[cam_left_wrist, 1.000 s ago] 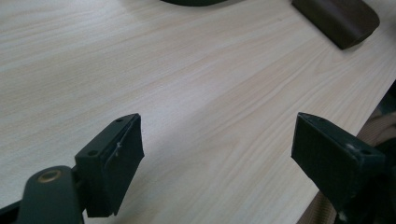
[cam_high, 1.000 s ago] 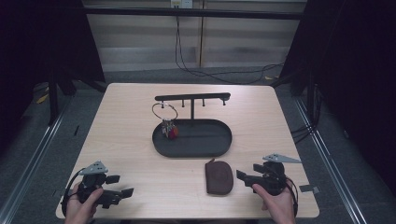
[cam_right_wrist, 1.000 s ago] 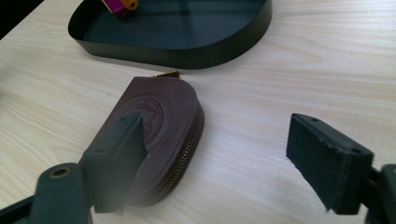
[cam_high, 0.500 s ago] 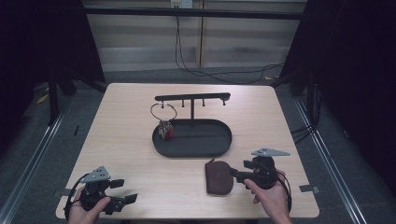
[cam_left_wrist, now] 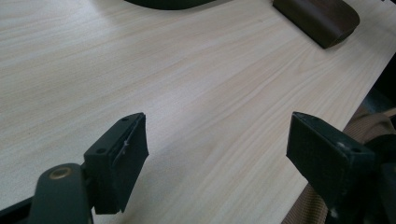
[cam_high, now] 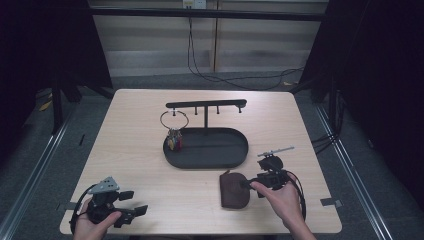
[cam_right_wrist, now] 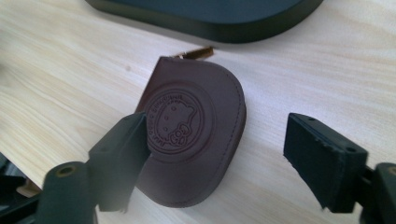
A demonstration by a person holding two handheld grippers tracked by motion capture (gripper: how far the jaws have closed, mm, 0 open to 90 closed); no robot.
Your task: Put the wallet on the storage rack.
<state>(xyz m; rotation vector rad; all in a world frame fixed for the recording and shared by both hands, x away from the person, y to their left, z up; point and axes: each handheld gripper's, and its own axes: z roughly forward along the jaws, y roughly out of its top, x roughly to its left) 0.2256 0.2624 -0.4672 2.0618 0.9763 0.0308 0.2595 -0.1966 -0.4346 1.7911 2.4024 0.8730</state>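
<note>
Pouch (cam_right_wrist: 196,135) of dark brown leather; round embossed cartoon emblem, flat.

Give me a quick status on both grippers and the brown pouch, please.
Right gripper open, jaws just reopening, astride the brown pouch, not gripping. Left gripper open over bare table. Pouch flat beside the black tray; nothing blocking.

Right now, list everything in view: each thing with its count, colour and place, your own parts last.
Table: one, light wood, centre of the high view.
Tray: one, black, oval, mid-table.
Hook rail: one, black, on a post rising from the tray.
Key ring: one, metal, hanging from the rail's left end, keys in the tray.
Pouch: one, dark brown, embossed round emblem, flat on the table in front of the tray.
Left gripper: black, open, near the table's front left corner.
Right gripper: black, open, jaws either side of the pouch.
</note>
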